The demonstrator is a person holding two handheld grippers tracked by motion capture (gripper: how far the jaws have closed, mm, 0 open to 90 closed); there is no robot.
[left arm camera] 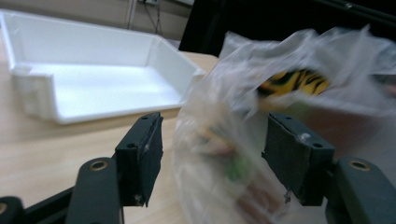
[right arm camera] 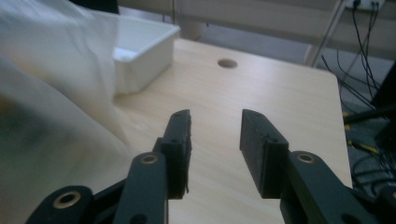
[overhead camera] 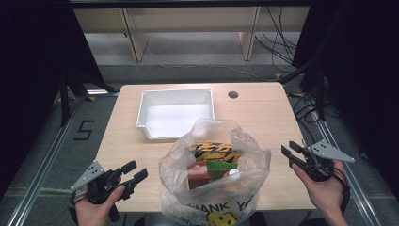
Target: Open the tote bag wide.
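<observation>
at the near edge of the wooden table, a clear plastic bag is standing with its mouth gaping upward, and the two grippers are flanking it. inside the bag a yellow and black striped packet is lying on top, with an orange box and a green box sitting just below it. the left gripper is hovering at the near left, just beside the bag; in the left gripper view its jaws are standing apart with the bag's crinkled side showing between them, and the pads are not pressing on it. the right gripper is hovering at the near right, a little apart from the bag, its jaws partly open over bare tabletop and holding nothing. beyond the bag, a white tray is sitting on the table, and a small round hole is showing to the tray's right.
</observation>
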